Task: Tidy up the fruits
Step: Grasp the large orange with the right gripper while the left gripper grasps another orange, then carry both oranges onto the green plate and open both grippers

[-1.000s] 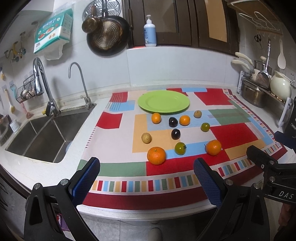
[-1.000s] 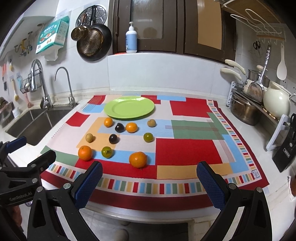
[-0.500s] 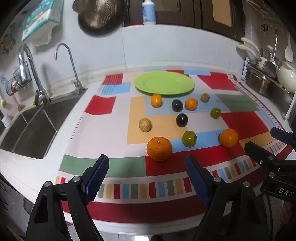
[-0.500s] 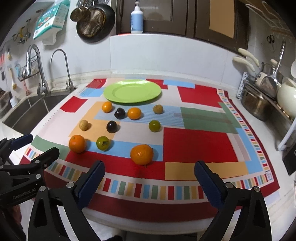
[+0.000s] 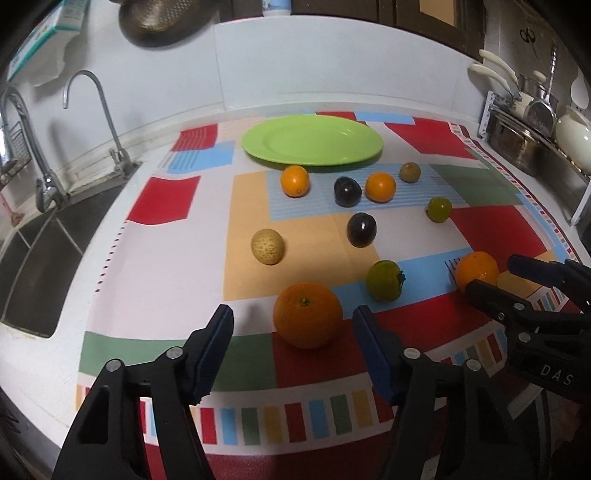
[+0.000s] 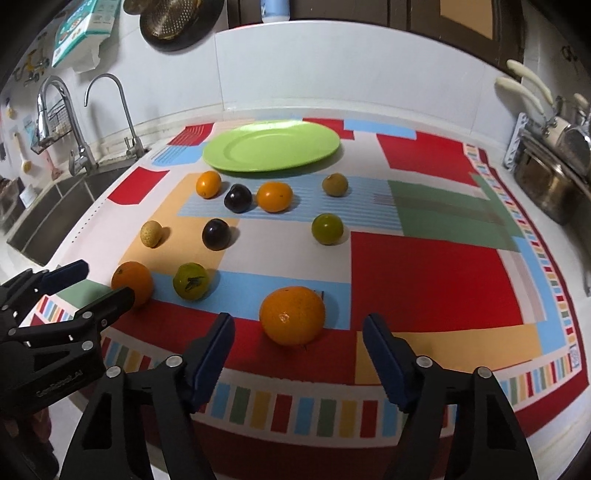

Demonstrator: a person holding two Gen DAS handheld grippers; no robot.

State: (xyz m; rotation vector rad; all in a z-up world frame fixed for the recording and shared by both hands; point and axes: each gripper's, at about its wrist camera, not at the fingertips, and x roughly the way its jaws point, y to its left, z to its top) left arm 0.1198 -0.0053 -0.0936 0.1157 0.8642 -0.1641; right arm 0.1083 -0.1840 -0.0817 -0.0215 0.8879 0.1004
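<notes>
Fruits scattered near plate [image 5: 312, 144]; we hold left gripper [image 5: 293, 350] and right gripper [image 6: 297, 354] fingers spread, an orange before each.

The bottle [image 6: 275, 9] on the ledge is cut off by the top edge in both views, and the label cannot be read. The hanging pan [image 5: 162, 20] is blurred and cropped at the top. The sink [image 5: 33, 273] runs out of the left edge. In the left view, the right gripper [image 5: 491, 275] covers the lower right side of one orange [image 5: 474, 269]. In the right view, the left gripper [image 6: 99, 282] hides the lower left part of another orange [image 6: 132, 280]. The pot [image 6: 546, 184] is cropped at the right edge.
</notes>
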